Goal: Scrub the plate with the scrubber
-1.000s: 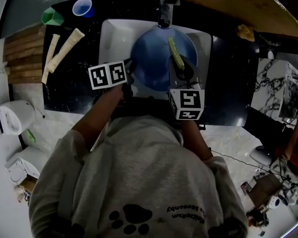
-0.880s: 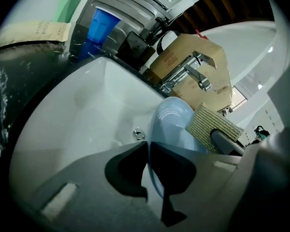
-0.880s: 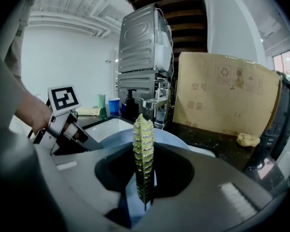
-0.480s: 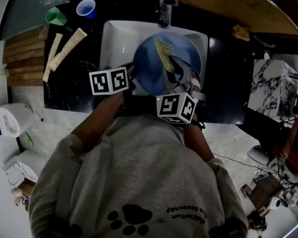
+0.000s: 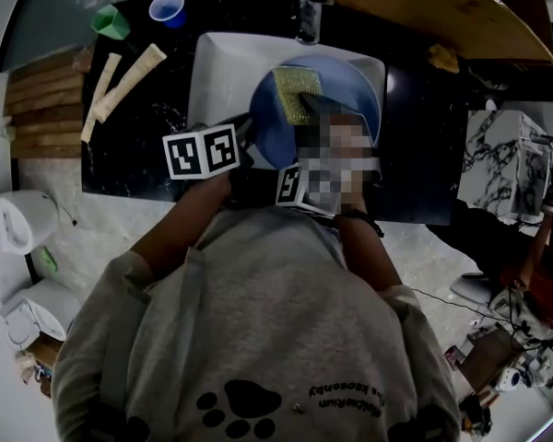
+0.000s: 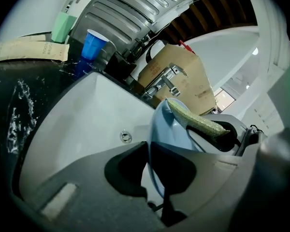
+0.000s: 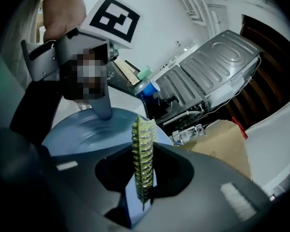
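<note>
Tongs on the left (image 6: pixel 149 151) pinch the blue plate (image 6: pixel 171 127) by its rim, holding it tilted over the white sink (image 6: pixel 82 115) so its face is exposed. The right tongs (image 7: pixel 144 180) clamp the green scrubber (image 7: pixel 143 146), laid against that face. Beyond, a blue cup (image 6: pixel 93 45) stands on the desk (image 6: pixel 19 105).

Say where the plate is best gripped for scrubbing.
Grip the plate by its thin left rim, edge-on from the person's side, as the left gripper does: the rim fits between the jaws, and the face is left clear for the scrubber.
</note>
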Motion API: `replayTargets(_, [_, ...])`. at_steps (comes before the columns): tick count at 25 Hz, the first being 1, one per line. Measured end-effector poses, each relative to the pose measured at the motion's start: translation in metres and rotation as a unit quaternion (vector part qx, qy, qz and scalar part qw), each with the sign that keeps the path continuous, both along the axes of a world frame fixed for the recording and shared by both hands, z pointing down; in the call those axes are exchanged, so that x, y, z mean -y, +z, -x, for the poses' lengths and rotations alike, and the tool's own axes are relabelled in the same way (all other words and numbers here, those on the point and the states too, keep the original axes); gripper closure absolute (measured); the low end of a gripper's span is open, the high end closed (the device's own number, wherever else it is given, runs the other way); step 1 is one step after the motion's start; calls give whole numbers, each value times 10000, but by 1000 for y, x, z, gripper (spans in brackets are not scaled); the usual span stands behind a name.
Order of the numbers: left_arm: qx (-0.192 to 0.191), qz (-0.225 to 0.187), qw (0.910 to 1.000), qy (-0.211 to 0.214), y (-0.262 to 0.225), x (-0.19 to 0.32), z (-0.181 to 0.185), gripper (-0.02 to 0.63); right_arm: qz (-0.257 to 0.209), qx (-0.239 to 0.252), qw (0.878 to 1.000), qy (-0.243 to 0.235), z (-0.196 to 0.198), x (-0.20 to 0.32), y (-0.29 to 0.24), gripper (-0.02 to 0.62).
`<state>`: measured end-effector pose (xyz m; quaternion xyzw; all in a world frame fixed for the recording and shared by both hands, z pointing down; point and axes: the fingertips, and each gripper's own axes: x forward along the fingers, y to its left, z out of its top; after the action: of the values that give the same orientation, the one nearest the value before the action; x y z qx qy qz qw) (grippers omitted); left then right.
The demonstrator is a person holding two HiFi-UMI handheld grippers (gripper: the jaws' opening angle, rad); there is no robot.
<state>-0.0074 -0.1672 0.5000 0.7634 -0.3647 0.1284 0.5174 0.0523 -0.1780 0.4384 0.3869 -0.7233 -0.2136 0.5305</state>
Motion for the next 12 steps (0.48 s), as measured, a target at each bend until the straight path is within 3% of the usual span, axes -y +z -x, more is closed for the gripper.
replayTargets(8, [-4, -292, 9993, -231, -17, 2, 14, 580, 566, -343, 9970, -407, 30, -6, 19, 525])
replayTargets(12, [218, -607, 9974, -321, -25, 7, 23, 575, 1075, -481, 9920, -466, 38, -17, 35, 525])
